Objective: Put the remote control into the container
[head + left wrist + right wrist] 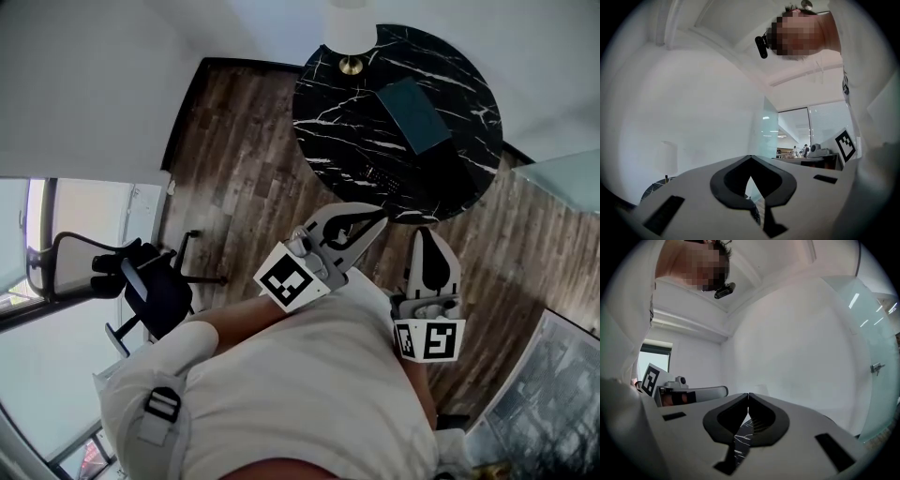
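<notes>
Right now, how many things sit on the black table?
3: a lamp at the far edge, a teal container in the middle, a dark remote near the front edge. The near rim is partly covered.

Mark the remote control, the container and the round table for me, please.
remote control (380,177), head view, middle of its body
container (413,114), head view, centre of its teal surface
round table (333,117), head view, bare marble left of the container

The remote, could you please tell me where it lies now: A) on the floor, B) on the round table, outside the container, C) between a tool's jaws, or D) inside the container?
B: the remote lies on the black table, apart from the container.
</notes>
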### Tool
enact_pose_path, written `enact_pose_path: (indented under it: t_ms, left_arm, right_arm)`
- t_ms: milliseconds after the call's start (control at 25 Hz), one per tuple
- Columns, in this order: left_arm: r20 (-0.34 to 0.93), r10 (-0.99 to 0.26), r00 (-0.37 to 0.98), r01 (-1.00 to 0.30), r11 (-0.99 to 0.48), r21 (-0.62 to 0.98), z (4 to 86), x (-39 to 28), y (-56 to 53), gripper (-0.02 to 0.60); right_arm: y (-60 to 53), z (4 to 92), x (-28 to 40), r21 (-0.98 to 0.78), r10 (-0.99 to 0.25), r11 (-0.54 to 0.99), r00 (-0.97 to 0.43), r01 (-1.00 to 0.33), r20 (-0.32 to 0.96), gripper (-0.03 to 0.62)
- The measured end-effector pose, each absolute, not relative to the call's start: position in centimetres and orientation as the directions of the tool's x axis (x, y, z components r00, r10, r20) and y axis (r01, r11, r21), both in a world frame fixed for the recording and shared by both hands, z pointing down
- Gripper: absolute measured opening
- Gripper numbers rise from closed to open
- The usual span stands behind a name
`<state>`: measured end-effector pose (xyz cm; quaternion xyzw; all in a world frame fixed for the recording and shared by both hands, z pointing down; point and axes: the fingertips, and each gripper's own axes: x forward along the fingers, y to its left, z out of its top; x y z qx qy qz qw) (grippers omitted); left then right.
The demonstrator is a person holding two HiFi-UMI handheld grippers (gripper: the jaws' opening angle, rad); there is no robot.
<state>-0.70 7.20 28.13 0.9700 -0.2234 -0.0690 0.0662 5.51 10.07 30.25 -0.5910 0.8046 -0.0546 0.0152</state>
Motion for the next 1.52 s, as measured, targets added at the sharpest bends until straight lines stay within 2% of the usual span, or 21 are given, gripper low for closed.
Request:
enact_pose_path:
  t_ms: [480, 840, 1280, 1520]
  left_arm:
    - [-0.079, -0.421, 0.904, -0.402, -0.897, 0.183, 29.2, -0.4, 0.5, 0.002]
    - [-0.063, -0.457, 0.887, -0.436, -0.876, 0.205, 29.7, 0.5, -2.2, 0.002]
    - [0.047, -0.48, 0.876, -0.473, -0.836, 0.278, 33.8, 0.1, -1.4, 0.002]
    - [0.118, -0.469, 0.875, -0.483, -0.839, 0.251, 36.7, 0.0, -1.9, 0.002]
  right_arm:
    - [3.3, 30.7, 6.0, -0.098, -0.961, 0.265, -0.271, -0.959, 0.055, 0.009]
    - [0.9, 31.3, 7.5, -0.115, -0.951, 0.284, -0.295, -0.952, 0.092, 0.009]
    - [1.8, 35.4, 6.6, -0.195, -0.922, 0.301, -0.337, -0.933, 0.189, 0.009]
    - [1.2, 37.6, 6.2, -0.129, -0.891, 0.365, -0.386, -0.922, 0.239, 0.009]
